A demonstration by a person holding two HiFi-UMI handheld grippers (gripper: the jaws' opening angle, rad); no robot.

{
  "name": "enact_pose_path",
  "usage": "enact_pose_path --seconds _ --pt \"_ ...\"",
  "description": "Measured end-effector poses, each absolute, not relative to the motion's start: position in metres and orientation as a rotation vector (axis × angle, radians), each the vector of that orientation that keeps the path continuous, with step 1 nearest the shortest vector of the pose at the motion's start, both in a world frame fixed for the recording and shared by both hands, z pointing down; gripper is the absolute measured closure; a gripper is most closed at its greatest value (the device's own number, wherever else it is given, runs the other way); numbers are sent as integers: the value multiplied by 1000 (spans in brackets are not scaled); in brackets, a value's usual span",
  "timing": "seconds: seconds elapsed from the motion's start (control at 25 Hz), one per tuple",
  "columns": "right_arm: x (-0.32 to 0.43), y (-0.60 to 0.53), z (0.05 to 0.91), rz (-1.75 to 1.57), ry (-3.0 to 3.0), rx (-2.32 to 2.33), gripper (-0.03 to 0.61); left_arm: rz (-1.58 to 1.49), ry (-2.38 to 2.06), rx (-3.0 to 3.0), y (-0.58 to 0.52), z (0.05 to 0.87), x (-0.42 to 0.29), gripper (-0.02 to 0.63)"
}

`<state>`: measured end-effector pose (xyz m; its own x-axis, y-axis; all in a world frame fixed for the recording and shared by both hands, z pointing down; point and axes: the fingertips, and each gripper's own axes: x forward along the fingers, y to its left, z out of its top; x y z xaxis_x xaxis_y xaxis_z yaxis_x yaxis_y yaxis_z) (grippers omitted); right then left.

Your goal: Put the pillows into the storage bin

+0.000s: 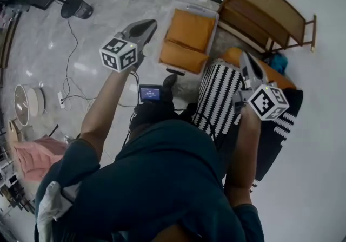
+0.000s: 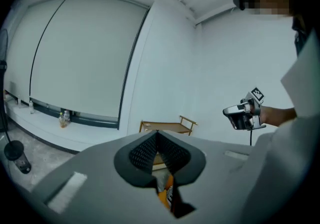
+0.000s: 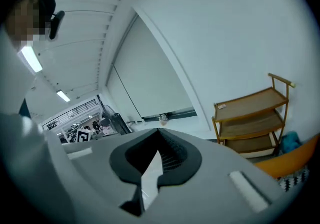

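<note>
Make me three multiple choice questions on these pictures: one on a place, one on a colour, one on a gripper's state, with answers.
1. Where do the orange pillows lie? A in the storage bin; B on the wooden shelf; C on the floor.
2. The pillow beside the right gripper is: A pink; B black-and-white striped; C green.
3. The left gripper is: A wide open; B shut on a pillow; C shut, empty.
Answers: 1 A, they fill the bin; 2 B, the head view shows stripes; 3 C, its jaws meet with nothing between.
</note>
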<state>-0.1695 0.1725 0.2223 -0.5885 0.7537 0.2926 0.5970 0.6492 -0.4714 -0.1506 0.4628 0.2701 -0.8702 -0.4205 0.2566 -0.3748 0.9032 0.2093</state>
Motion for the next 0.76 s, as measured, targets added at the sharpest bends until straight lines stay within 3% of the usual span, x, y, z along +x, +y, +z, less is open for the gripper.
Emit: enact_pose_path --seconds 0.32,0.76 --pt "-57 138 163 444 -2497 -1160 569 -133 -2946 579 428 178 -24 615" --pt "47 114 167 482 -2515 -1161 569 -73 -3067 574 406 124 98 615"
